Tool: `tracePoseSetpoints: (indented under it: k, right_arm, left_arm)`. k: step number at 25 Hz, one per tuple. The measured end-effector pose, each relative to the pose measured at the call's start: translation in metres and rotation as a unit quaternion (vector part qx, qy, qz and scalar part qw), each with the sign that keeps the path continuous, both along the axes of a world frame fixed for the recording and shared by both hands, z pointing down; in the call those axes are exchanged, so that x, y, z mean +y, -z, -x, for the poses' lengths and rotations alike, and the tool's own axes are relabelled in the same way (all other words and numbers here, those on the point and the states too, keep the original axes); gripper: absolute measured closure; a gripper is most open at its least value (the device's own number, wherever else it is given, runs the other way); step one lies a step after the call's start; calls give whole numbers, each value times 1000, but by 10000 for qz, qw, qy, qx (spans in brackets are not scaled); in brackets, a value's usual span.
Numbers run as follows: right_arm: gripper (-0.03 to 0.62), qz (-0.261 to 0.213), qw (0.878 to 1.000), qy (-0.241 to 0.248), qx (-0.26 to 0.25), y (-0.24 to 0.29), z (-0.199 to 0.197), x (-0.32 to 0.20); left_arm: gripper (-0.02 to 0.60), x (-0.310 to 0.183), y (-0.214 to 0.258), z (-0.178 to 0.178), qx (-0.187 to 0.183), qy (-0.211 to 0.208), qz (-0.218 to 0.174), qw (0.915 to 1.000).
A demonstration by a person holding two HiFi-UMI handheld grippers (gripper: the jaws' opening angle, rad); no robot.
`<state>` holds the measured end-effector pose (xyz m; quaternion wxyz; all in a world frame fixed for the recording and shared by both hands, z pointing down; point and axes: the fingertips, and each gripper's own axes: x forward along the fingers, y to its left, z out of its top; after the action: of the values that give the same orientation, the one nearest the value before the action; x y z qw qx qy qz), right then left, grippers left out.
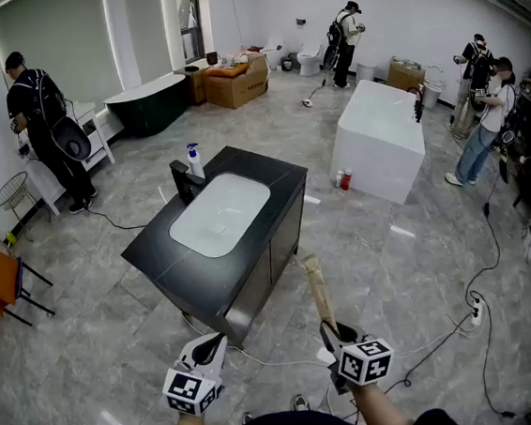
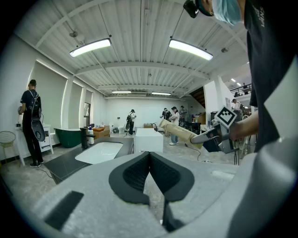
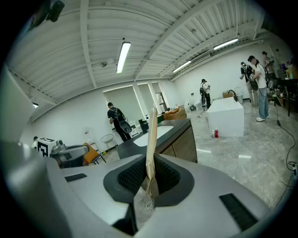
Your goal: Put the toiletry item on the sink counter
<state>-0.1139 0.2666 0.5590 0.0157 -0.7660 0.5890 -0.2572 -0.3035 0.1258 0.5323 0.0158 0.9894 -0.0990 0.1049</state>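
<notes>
**Pack in the claw, bench not yet reached**

Pick-up done, by the look of it. Pinched between the pads of the right claw [image 1: 332, 330]: a long, flat, tan toiletry pack [image 1: 319, 286], gripped at its lower end and sticking up and forward past the tips. Jaws nearly together, kept apart only by the thin pack. Closed tight on nothing, the left claw [image 2: 149, 162], its pads meeting in a single seam.

Left to do: the whole carry and the set-down. Well apart from both claws, across a stretch of grey marbled floor [image 1: 394, 269], the black sink bench [image 1: 276, 179] with its white rectangular basin [image 1: 220, 213]. Already standing there at the far-left edge, just beside a black tap [image 1: 182, 181]: a white spray bottle with a blue head [image 1: 194, 158]. Bare black top on every side of the basin, so probably no shortage of landing room.

As for the pack's looks:
- **Right gripper view:** edge-on, a thin tan strip, slightly bowed, rising well above the pads.
- **Left gripper view:** broadside, a longish beige slab with a creased, papery or soft-plastic skin.
- **Kind and print:** possibly a flattened tube or a sachet, but too small and plain to say which. No print legible.
- **Handling:** light and limp by appearance, so likely to sag or swing when held at one end only.
</notes>
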Motion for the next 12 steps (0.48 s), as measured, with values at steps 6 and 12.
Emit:
tracePoseSetpoints:
  k: [6, 12]
  right_arm:
    - [551, -49, 9999, 79, -46, 0, -15, 7]
    - [549, -201, 9994, 227, -170, 3, -34, 13]
  left_arm:
    - [573, 7, 3, -14, 64, 163, -14, 9998]
    - [572, 21, 0, -32, 81, 297, 7, 9995]
